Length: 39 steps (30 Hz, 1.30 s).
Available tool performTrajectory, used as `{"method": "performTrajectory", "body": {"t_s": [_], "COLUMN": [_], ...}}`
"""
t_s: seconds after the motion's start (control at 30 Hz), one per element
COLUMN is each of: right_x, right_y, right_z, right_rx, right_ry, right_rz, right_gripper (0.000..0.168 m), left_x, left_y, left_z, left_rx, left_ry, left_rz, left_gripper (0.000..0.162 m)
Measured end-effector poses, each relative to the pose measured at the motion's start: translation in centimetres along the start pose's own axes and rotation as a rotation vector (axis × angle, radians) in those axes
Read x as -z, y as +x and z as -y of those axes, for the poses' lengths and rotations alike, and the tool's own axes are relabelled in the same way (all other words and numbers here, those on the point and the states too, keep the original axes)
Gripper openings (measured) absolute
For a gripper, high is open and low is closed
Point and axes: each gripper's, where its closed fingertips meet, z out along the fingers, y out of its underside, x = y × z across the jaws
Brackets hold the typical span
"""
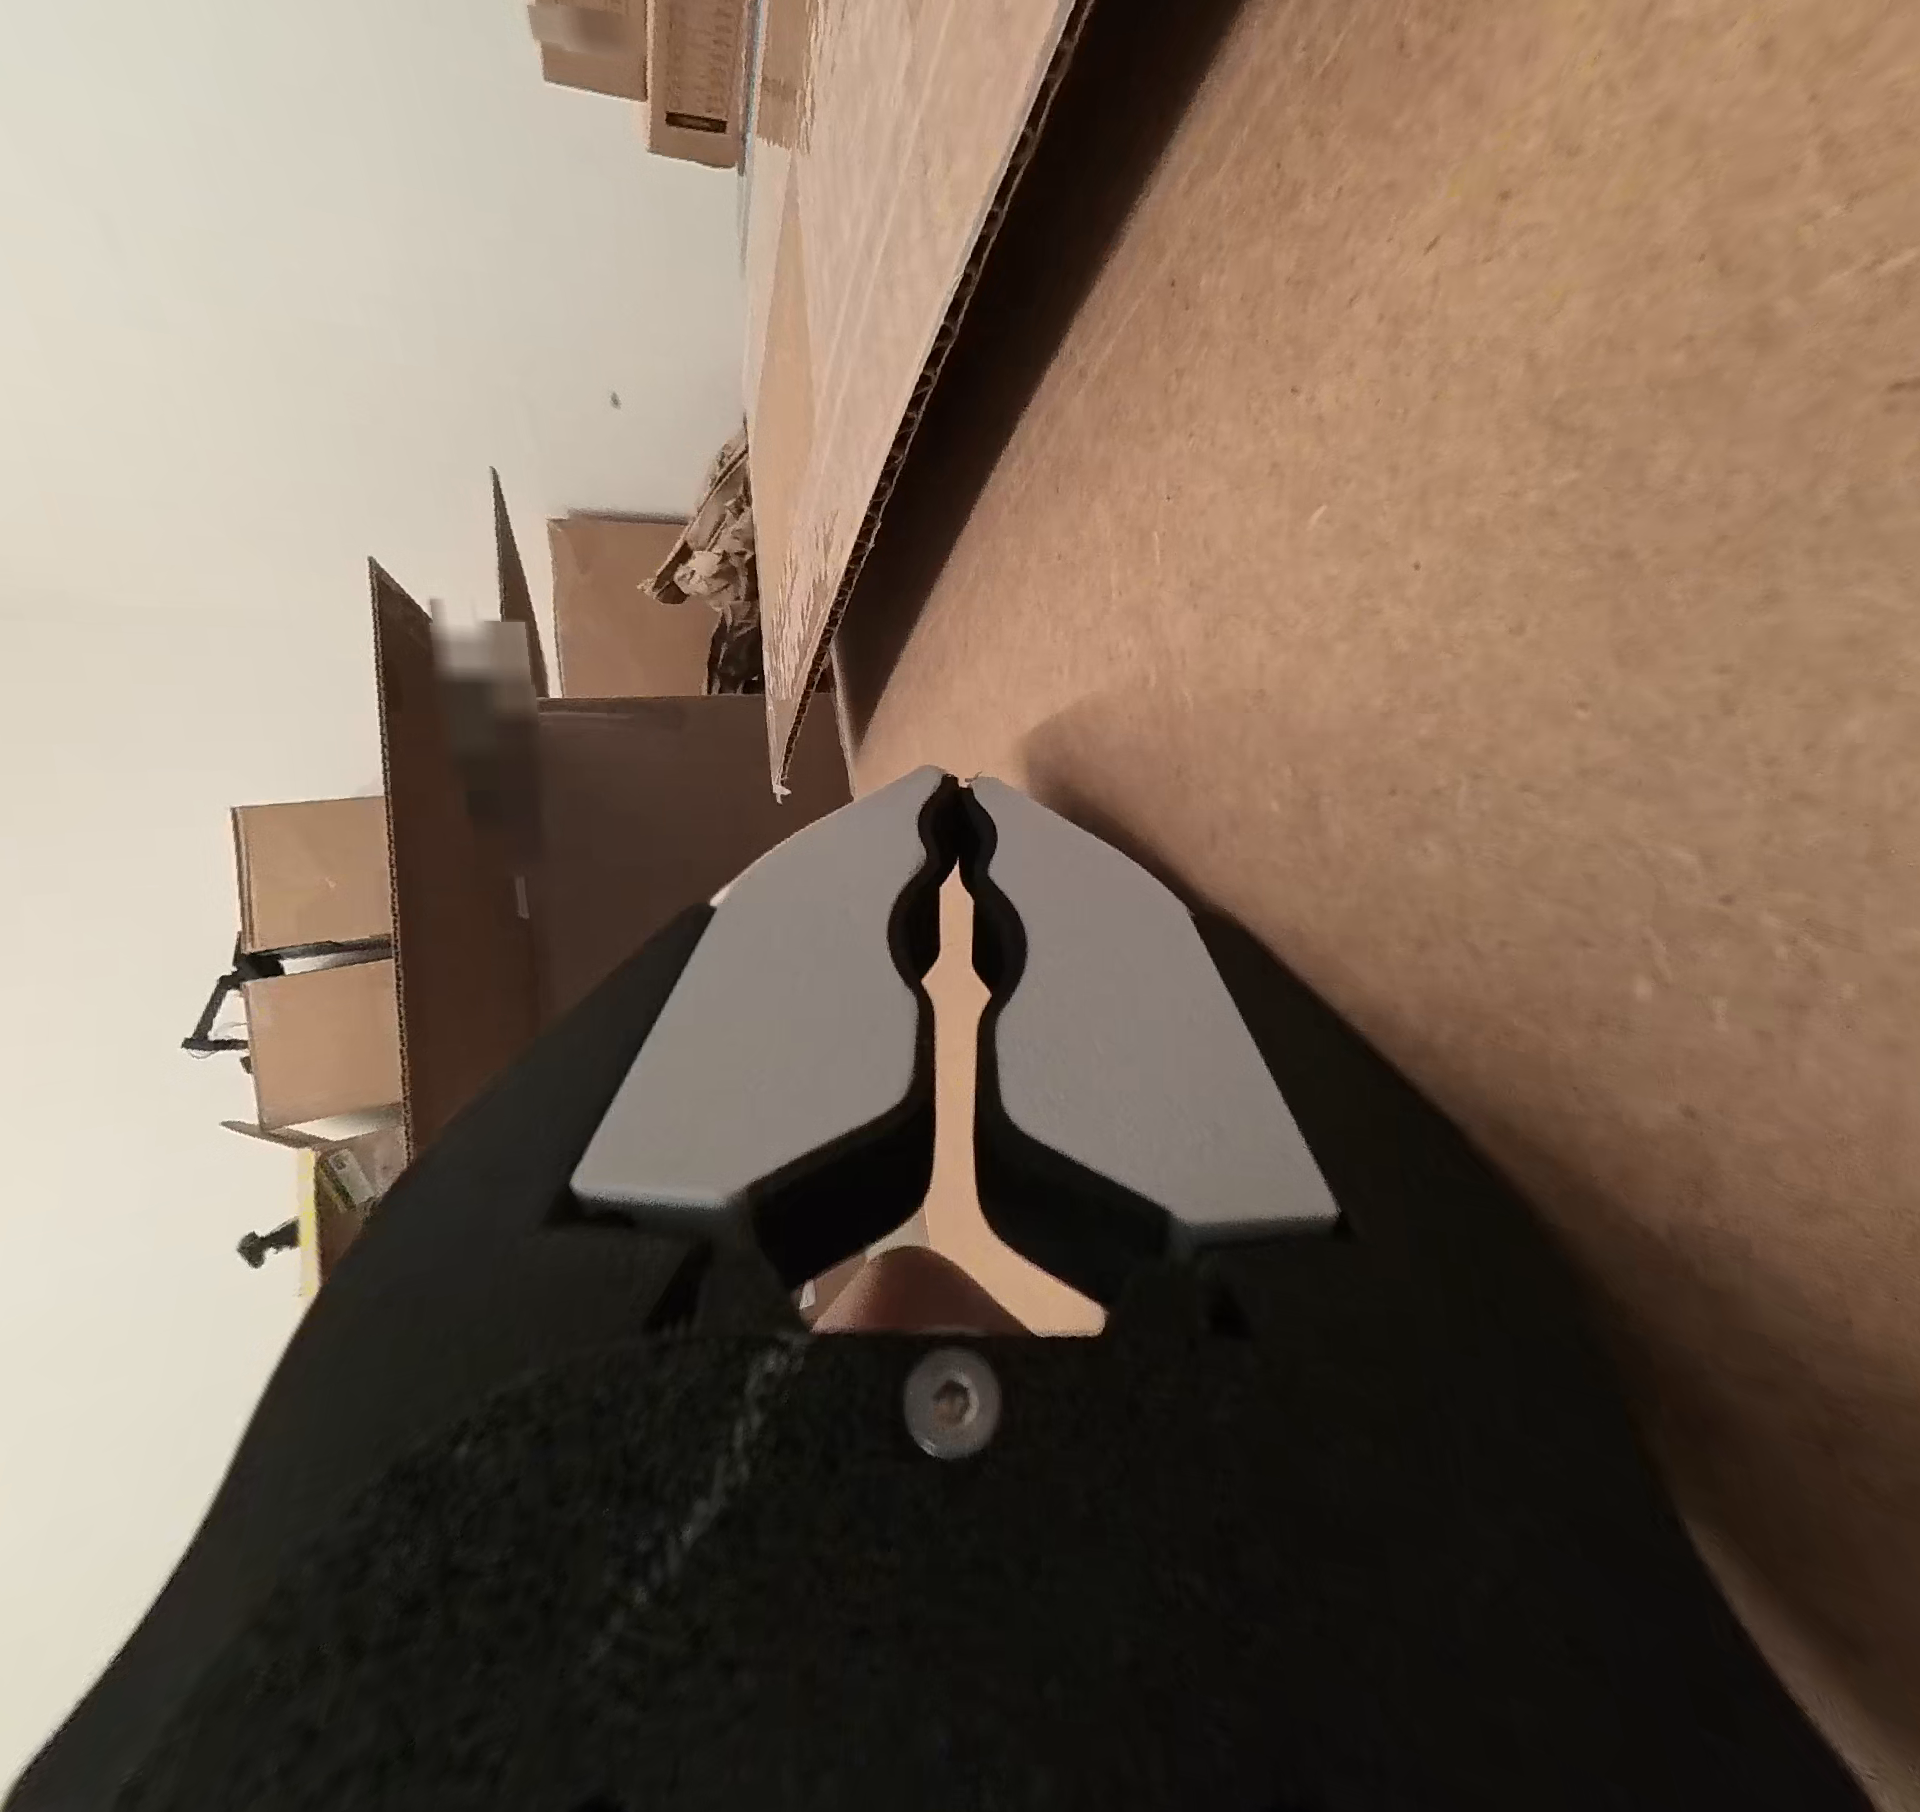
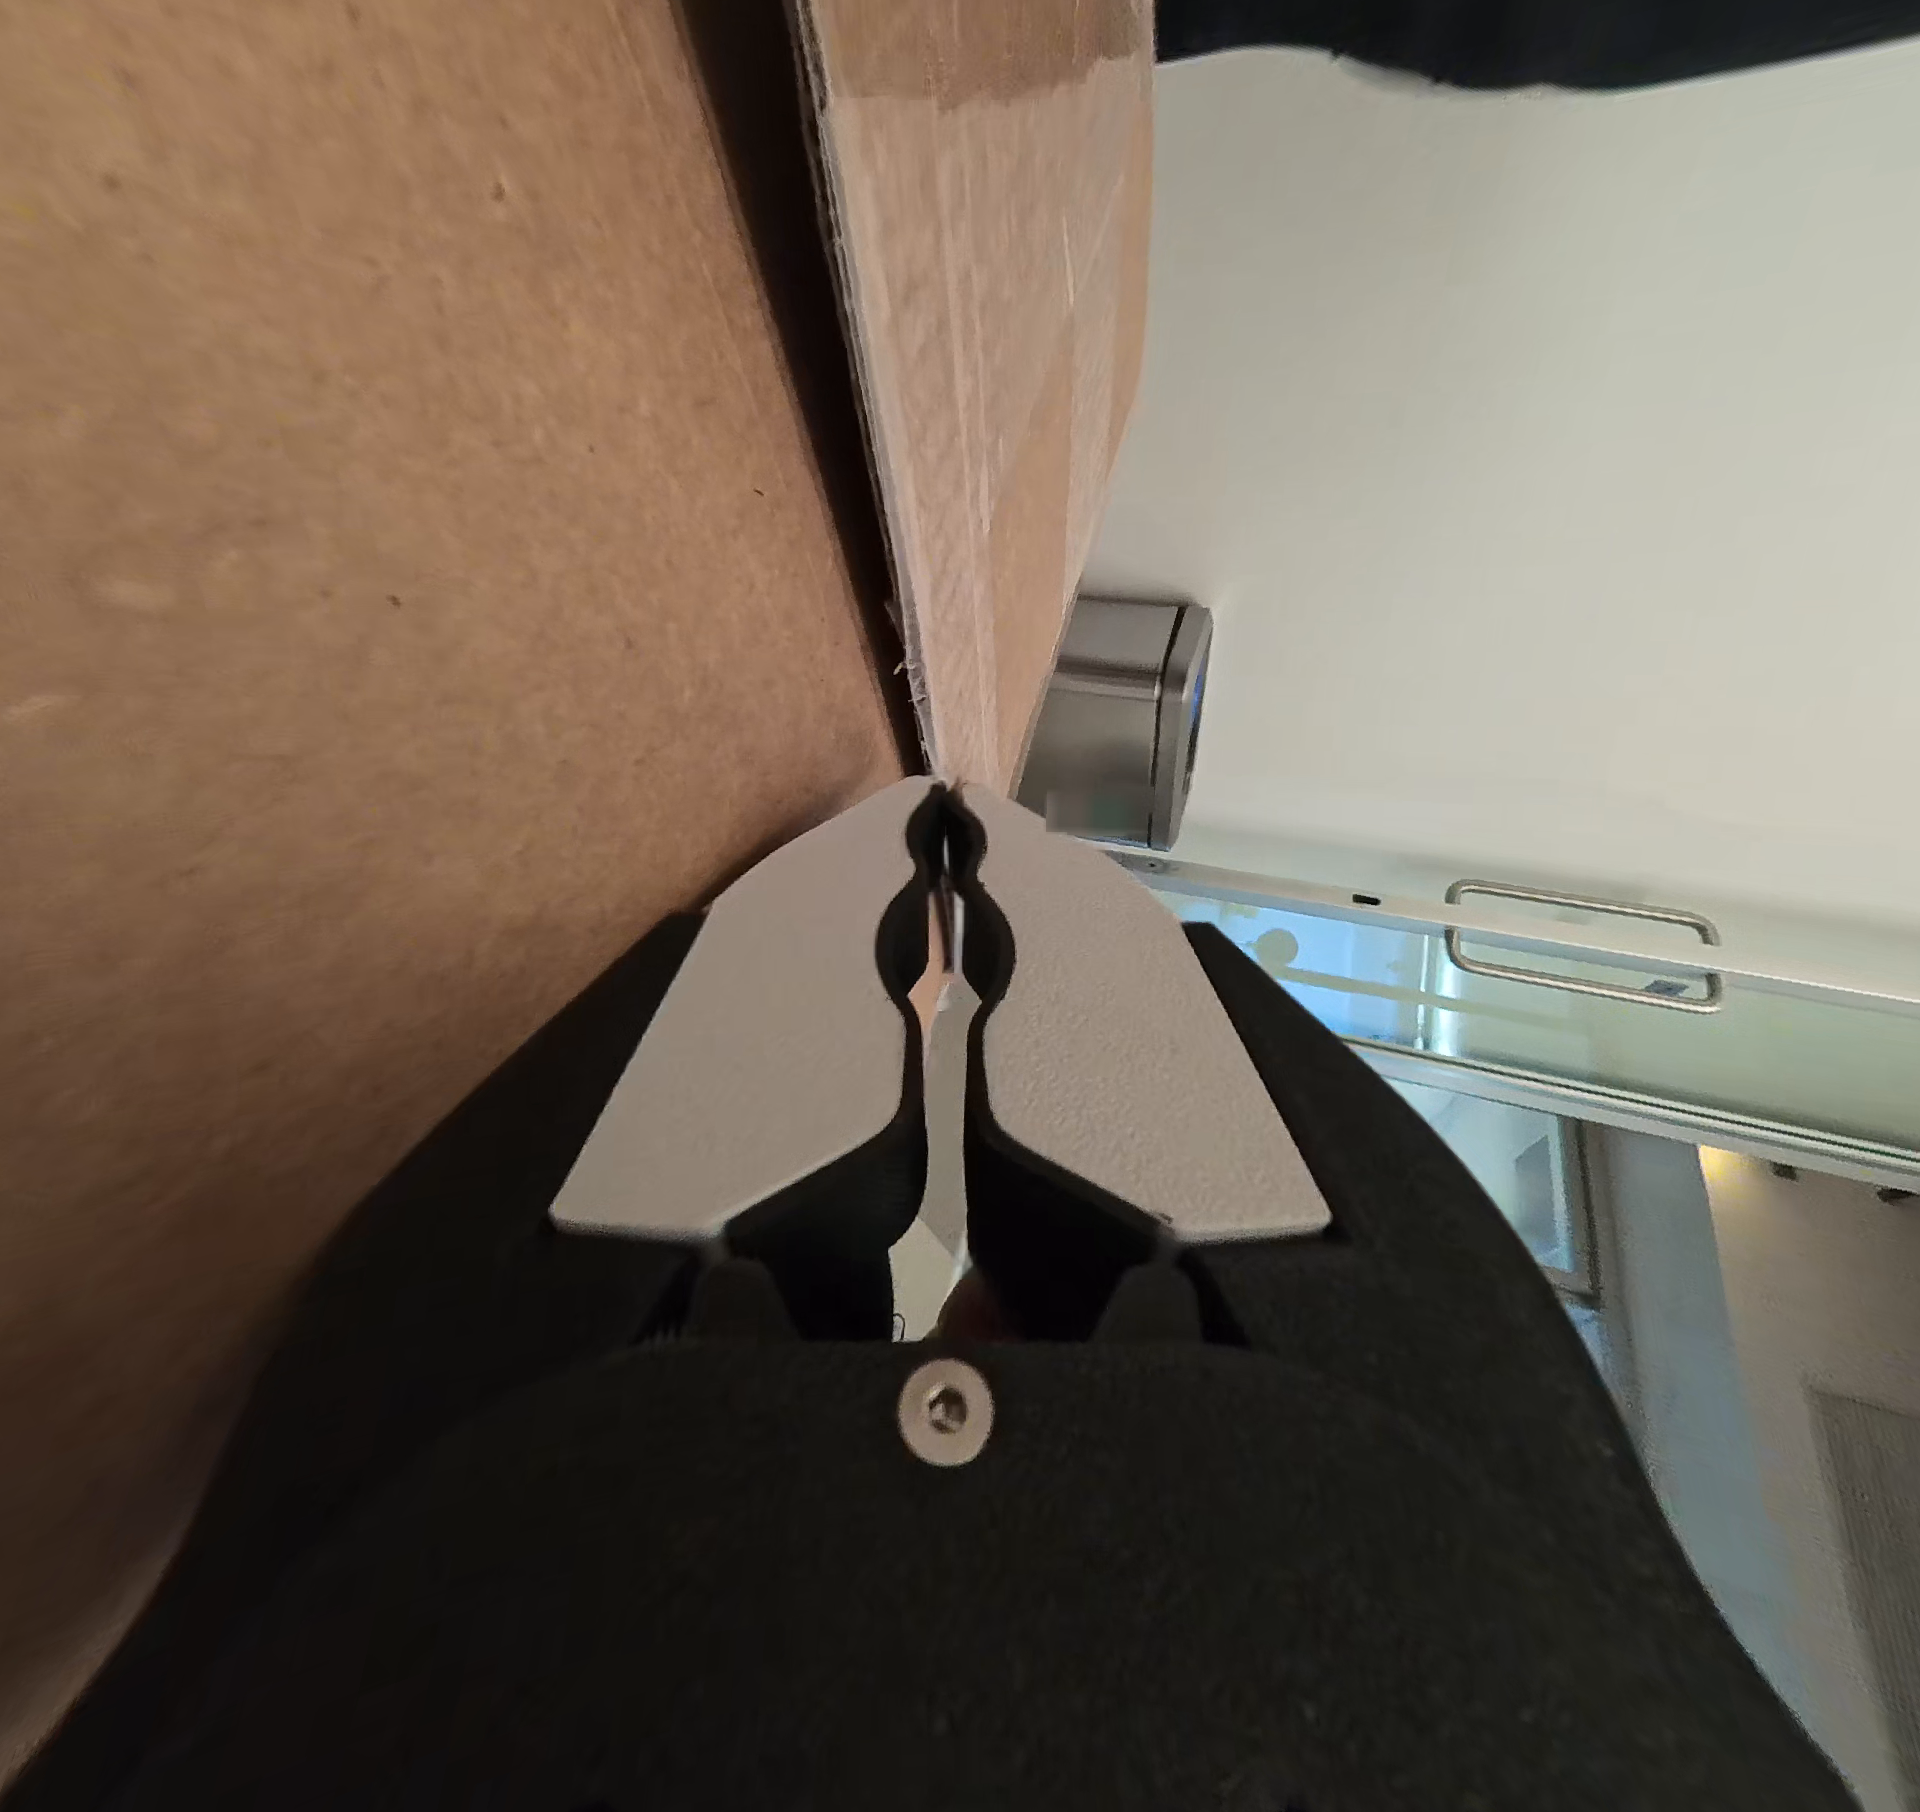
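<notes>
Both views are tipped sideways, so bear with me. In the left wrist view the left gripper (image 1: 958, 794) has its grey fingers (image 1: 800, 1014) pinched together at the tips, right against a big brown cardboard panel (image 1: 1455, 619) that fills the right half of the frame. I can't tell if the tips are actually nipping that panel or just closed beside it. A second cardboard flap (image 1: 883, 360) with its corrugated edge showing runs from the top centre down toward the fingertips. Off in the left half there's a white wall and a bunch of stacked cardboard boxes (image 1: 312, 931), plus crumpled brown packing paper (image 1: 717, 557) around mid-frame.

Right wrist view: the right gripper (image 2: 948, 794) is clenched too, tips meeting right where the brown cardboard panel (image 2: 364, 515) on the left meets a taped flap (image 2: 987, 360) coming down from the top centre (a thin sliver of something shows between the fingers, but I can't say what it is). Just right of the tips there's a silver metal device (image 2: 1132, 713) on the white wall, and a metal door handle (image 2: 1579, 941) further right.
</notes>
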Motion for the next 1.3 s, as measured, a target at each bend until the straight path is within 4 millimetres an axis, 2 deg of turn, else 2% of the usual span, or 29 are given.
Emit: {"method": "performTrajectory", "body": {"t_s": [0.13,0.27,0.3,0.37,0.43,0.5,0.57,0.63,0.7,0.83,0.9,1.0,1.07,1.13,1.23,1.3], "right_x": [0.4,-0.1,-0.3,0.3,2.7,6.8,12.3,17.9,22.8,29.7,32.9,36.7,40.5,43.8,48.6,51.5], "right_y": [0.7,0.0,0.4,2.6,6.2,10.6,15.5,21.3,26.6,36.4,41.5,49.6,54.4,58.5,63.7,66.2], "right_z": [0.4,0.3,0.1,-0.1,-0.3,-1.0,-2.0,-3.4,-4.9,-7.1,-7.3,-8.1,-8.6,-10.2,-13.8,-16.5], "right_rx": [0.084,0.155,0.144,0.04,-0.144,-0.352,-0.563,-0.734,-0.864,-1.105,-1.142,-1.164,-1.088,-0.997,-0.893,-0.892], "right_ry": [-0.003,-0.019,-0.021,0.005,0.068,0.149,0.232,0.303,0.339,0.462,0.629,0.869,1.087,1.221,1.406,1.508], "right_rz": [-0.069,0.047,0.053,0.086,0.166,0.275,0.431,0.538,0.633,0.775,0.87,0.936,1.054,1.138,1.218,1.274], "right_gripper": [0.0,0.0,0.0,0.0,0.0,0.0,0.0,0.0,0.0,0.0,0.0,0.0,0.007,0.012,0.019,0.029], "left_x": [0.1,0.0,0.2,1.7,4.9,9.9,16.0,22.2,27.6,37.1,41.5,48.6,53.7,59.2,67.9,73.3], "left_y": [-0.1,0.3,0.3,-1.0,-4.4,-9.8,-15.5,-21.3,-26.6,-36.7,-42.3,-50.2,-54.0,-56.5,-58.6,-59.0], "left_z": [0.1,0.2,0.1,0.6,1.3,1.7,2.1,2.0,1.5,1.0,0.9,1.0,0.6,0.4,0.2,-0.1], "left_rx": [-0.038,-0.065,-0.057,0.08,0.302,0.519,0.688,0.79,0.818,0.934,1.031,1.127,1.188,1.279,1.414,1.449], "left_ry": [-0.013,-0.026,-0.026,0.006,0.05,0.089,0.141,0.177,0.186,0.249,0.297,0.392,0.438,0.501,0.673,0.787], "left_rz": [0.015,-0.055,-0.09,-0.172,-0.273,-0.364,-0.49,-0.559,-0.564,-0.551,-0.508,-0.397,-0.327,-0.291,-0.298,-0.303], "left_gripper": [0.0,0.0,0.0,0.0,0.0,0.0,0.0,0.0,0.0,0.0,0.0,0.0,0.0,0.0,0.0,0.013]}}
